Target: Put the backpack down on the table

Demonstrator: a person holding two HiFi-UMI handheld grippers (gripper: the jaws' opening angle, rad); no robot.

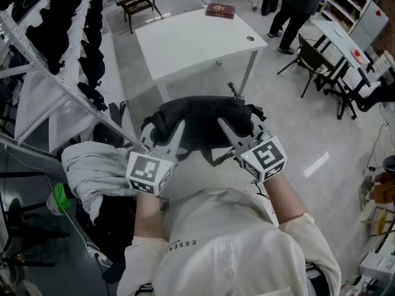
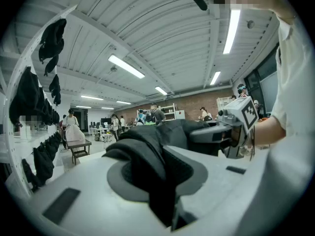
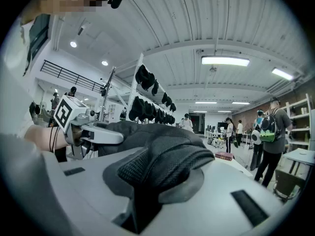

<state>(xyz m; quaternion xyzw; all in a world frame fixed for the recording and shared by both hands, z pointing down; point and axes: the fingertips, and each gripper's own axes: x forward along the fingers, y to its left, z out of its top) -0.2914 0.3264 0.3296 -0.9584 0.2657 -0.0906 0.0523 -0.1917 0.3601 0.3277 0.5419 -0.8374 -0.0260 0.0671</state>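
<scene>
The white surface (image 1: 191,42) stands ahead, well apart from the load, with 1 book (image 1: 220,10) at its far edge. The black backpack (image 1: 203,123) is held in the air above the floor. The left claw (image 1: 174,134) and right claw (image 1: 227,131) each pinch its fabric. Carrying it over and setting it down both look undone.

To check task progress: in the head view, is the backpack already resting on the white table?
No, the backpack is held over the floor, short of the white table.
</scene>
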